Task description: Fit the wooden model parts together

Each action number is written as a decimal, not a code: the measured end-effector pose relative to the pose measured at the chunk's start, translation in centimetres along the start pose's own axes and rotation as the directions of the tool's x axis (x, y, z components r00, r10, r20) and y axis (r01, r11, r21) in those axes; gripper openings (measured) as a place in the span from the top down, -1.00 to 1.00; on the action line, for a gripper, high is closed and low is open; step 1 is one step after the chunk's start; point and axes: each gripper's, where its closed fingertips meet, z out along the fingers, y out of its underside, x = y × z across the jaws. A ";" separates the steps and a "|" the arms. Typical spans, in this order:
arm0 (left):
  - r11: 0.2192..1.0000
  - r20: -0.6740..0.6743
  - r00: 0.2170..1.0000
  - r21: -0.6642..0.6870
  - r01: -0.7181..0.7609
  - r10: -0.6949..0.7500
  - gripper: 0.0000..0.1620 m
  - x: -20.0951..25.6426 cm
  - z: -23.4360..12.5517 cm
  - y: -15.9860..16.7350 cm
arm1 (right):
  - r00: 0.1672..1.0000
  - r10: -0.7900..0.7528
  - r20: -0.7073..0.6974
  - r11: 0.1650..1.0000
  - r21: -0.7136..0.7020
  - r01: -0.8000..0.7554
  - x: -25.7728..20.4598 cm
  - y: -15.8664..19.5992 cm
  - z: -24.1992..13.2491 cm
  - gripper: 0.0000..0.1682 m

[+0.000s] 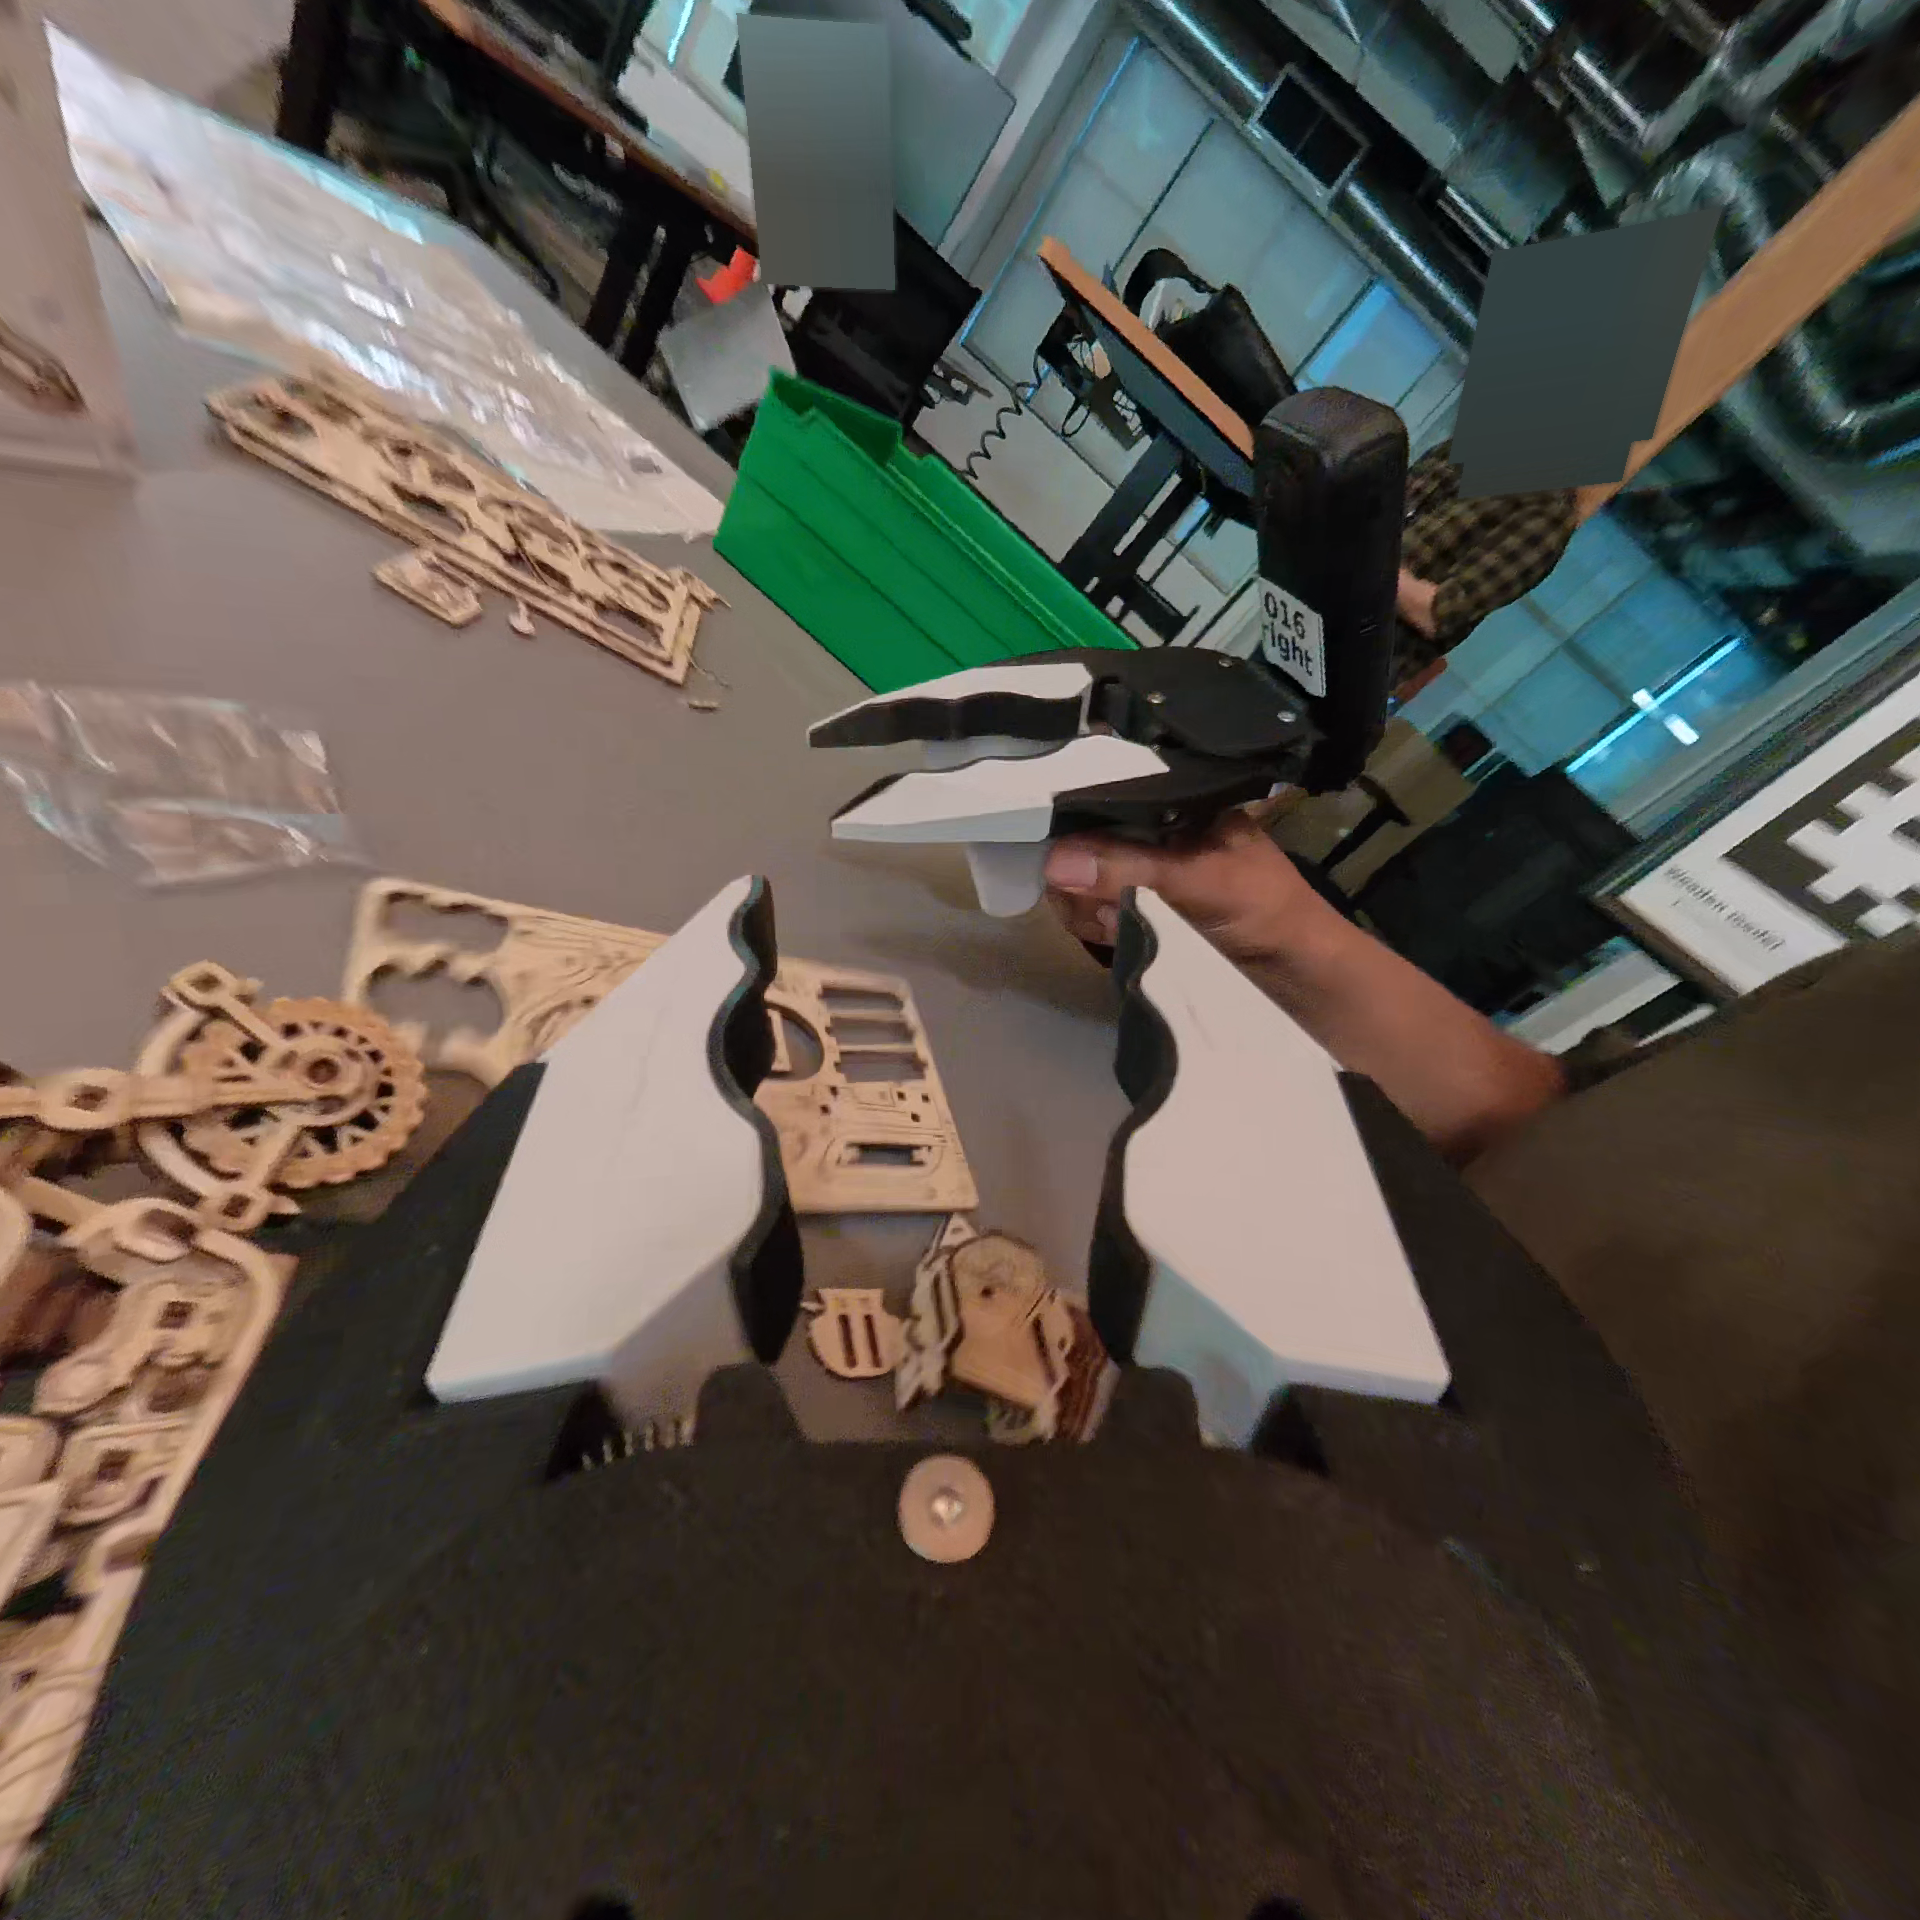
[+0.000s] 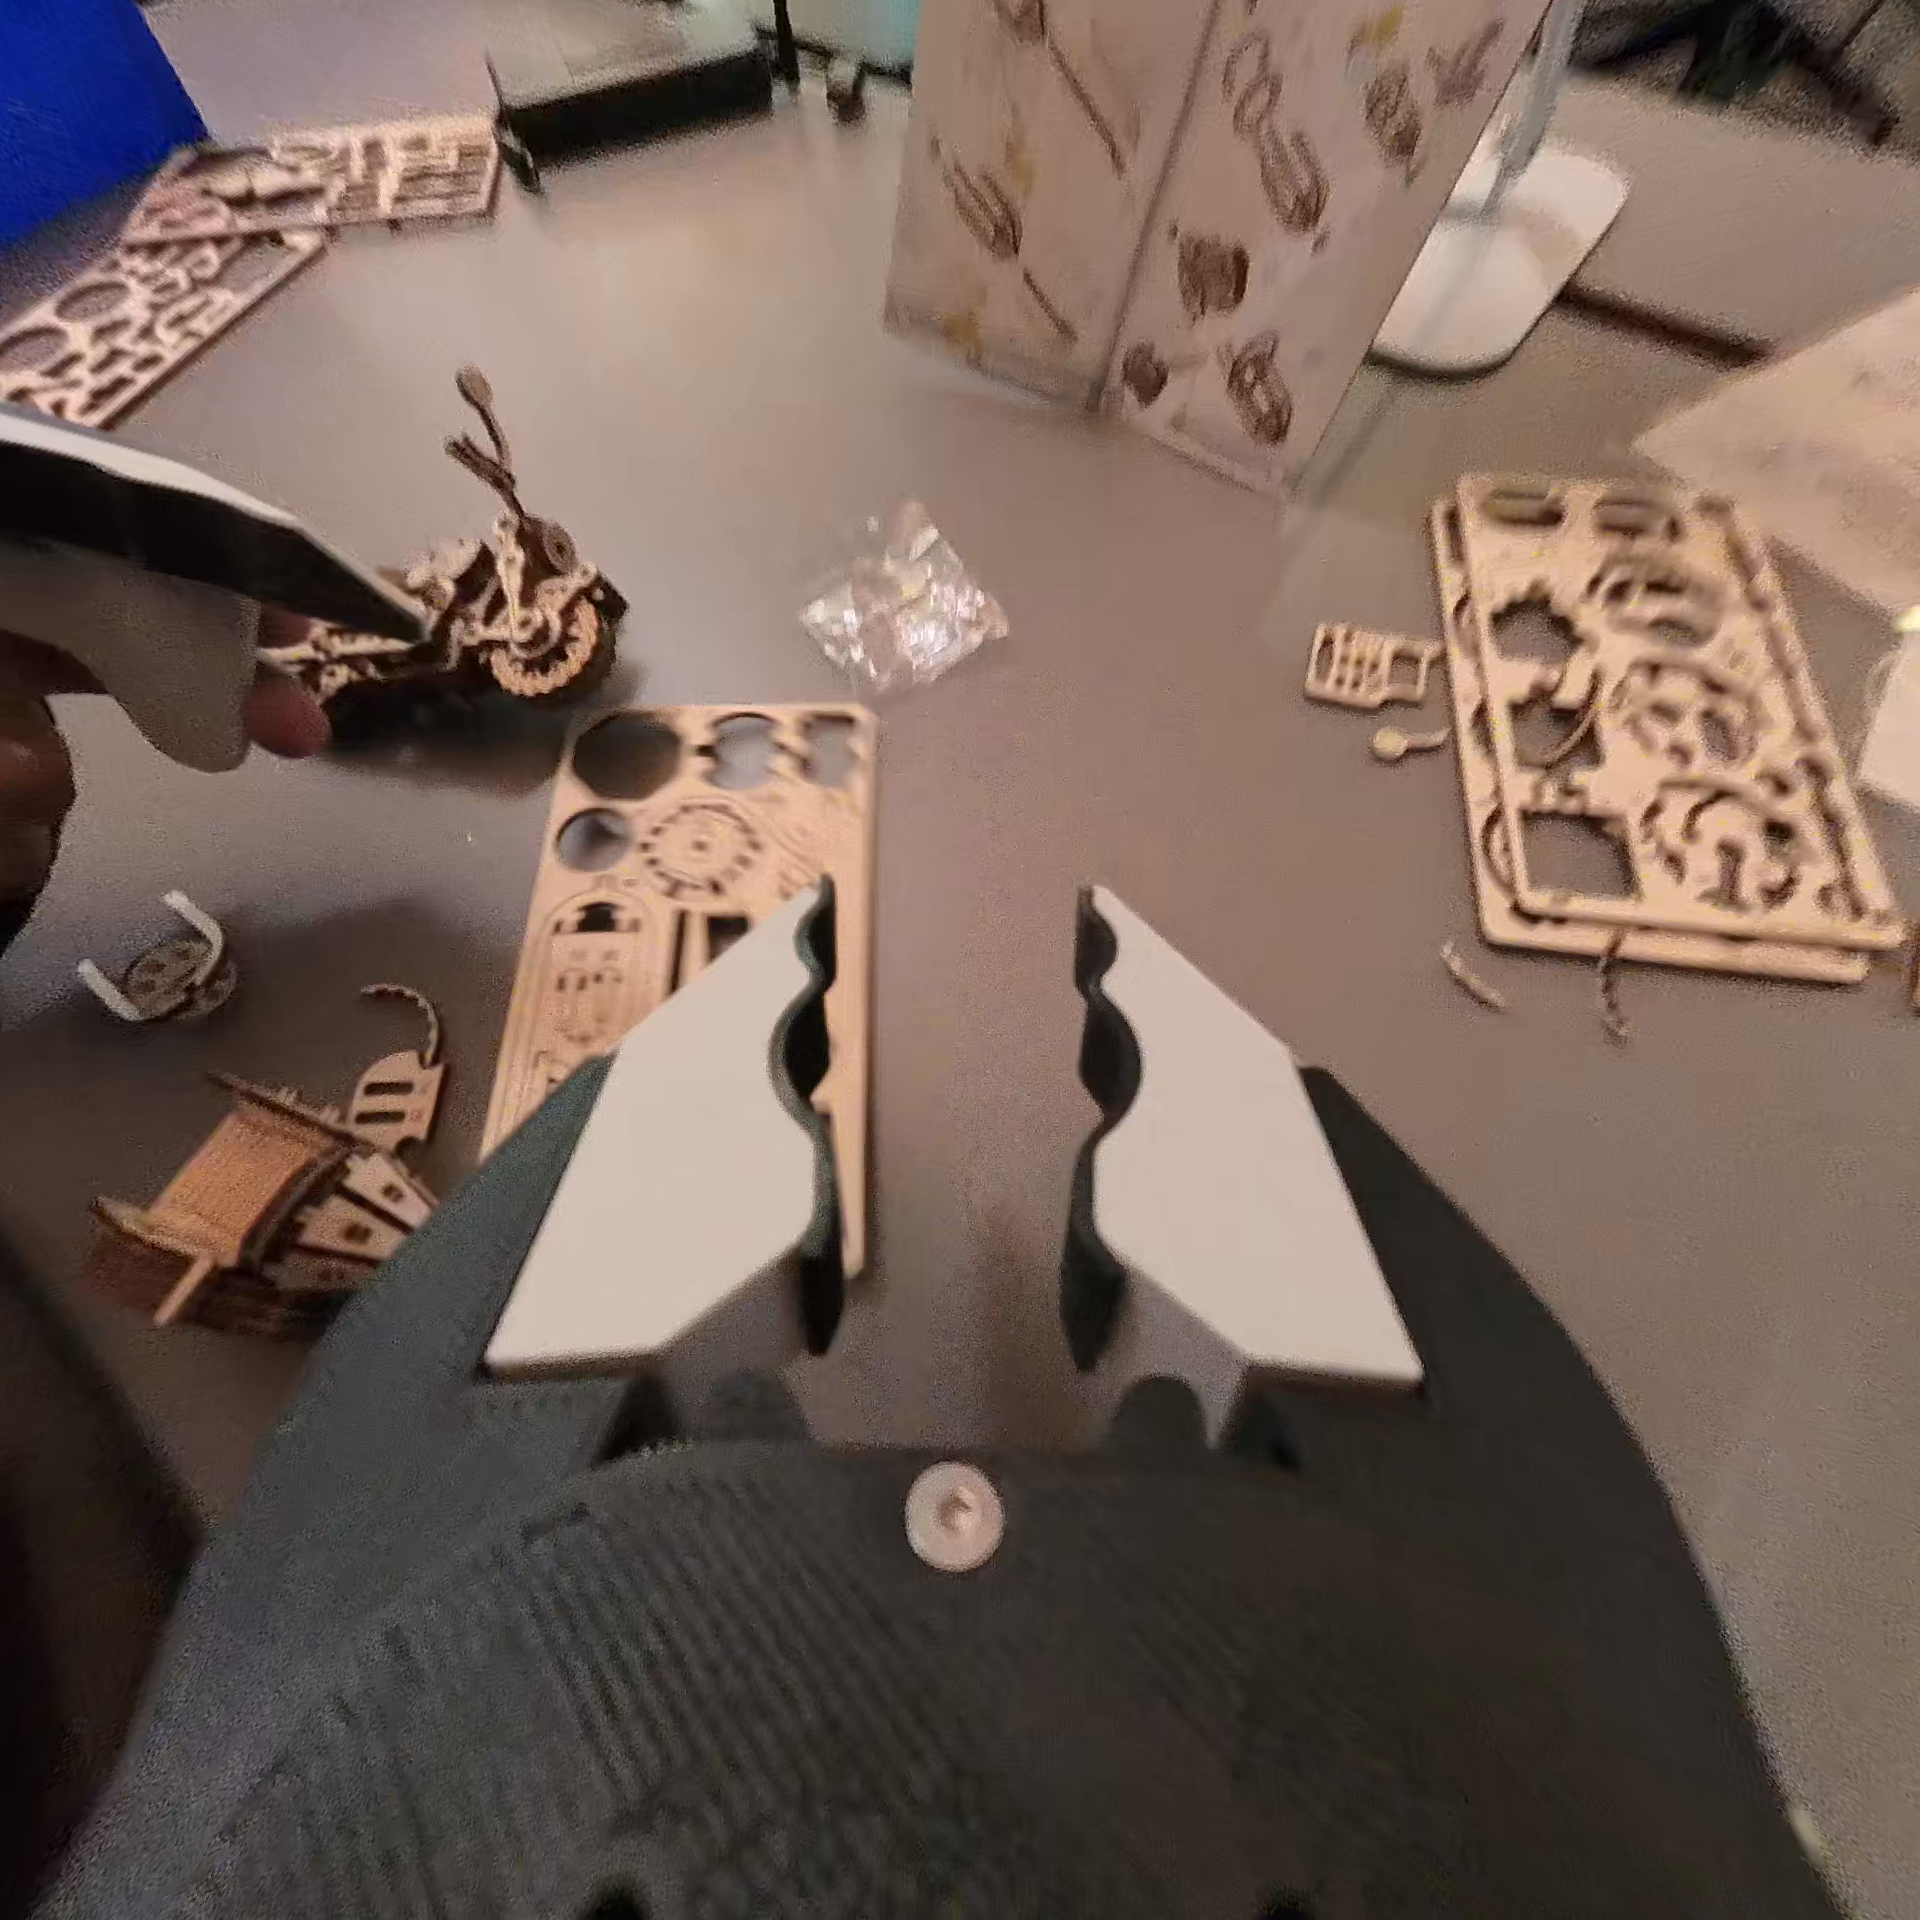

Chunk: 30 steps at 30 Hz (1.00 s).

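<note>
Grippers hang empty, left gripper (image 1: 940,914) and right gripper (image 2: 956,904) both spread wide above the grey table (image 2: 1143,644), seemingly choosing between the half-built wooden model (image 2: 509,613) and the part sheet (image 2: 717,831) nearby.

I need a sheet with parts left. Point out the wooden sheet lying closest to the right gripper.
The single wooden sheet partly under the right gripper's left finger; the stacked sheets lie farther right.
</note>
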 end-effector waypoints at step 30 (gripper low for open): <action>0.993 0.097 0.989 -0.014 -0.115 0.116 0.31 -1.4 -1.3 -0.4 | 0.990 -0.132 -0.051 0.983 -0.131 0.125 0.5 2.5 -0.1 0.30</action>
